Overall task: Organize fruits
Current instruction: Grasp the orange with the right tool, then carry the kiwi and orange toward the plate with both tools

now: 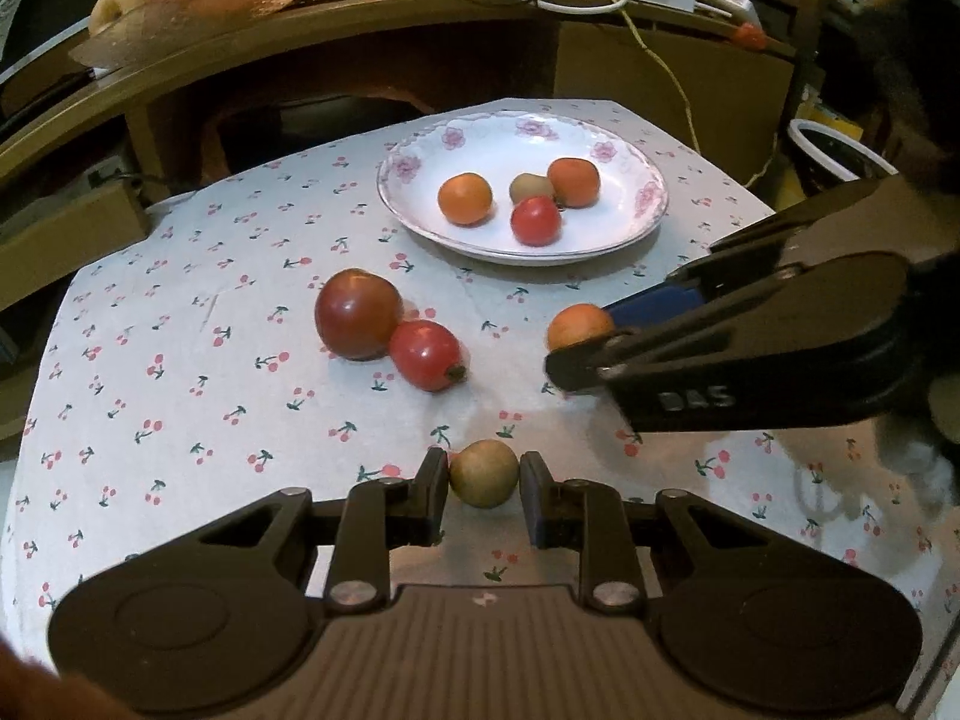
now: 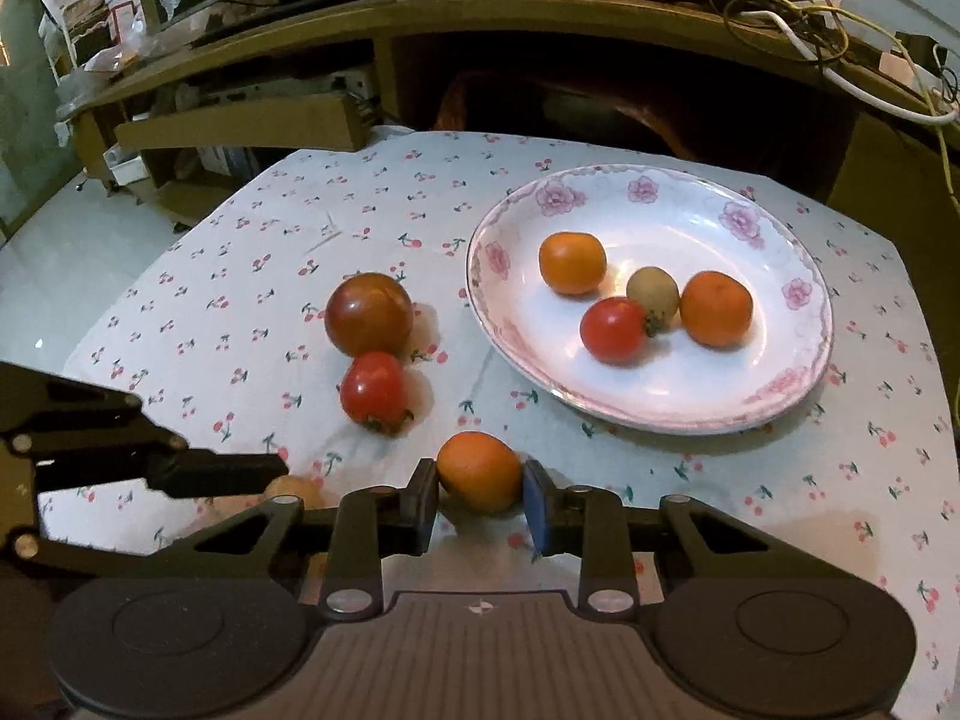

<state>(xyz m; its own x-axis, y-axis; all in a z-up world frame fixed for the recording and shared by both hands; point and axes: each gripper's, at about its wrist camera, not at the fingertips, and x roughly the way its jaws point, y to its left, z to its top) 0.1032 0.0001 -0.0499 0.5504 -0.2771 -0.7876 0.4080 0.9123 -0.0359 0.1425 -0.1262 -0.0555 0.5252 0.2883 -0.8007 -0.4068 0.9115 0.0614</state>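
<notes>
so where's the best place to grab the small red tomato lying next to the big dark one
Grip the small red tomato across its round middle, from above. The big dark tomato touches its far side, so place the claw fingers on the two free sides, clear of the stem end pointing toward the camera.

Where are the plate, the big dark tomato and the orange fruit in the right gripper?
Plate (image 2: 798, 294): right wrist view, flowered rim.
Dark tomato (image 2: 369, 313): right wrist view, middle.
Orange fruit (image 2: 479, 471): right wrist view, middle.

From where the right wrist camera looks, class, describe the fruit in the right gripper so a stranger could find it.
Start at the flowered plate on the cherry-print cloth. Just off its near rim, the right gripper pinches a small orange fruit. It alone is orange and off the plate; its loose neighbours are red or brownish.
</notes>
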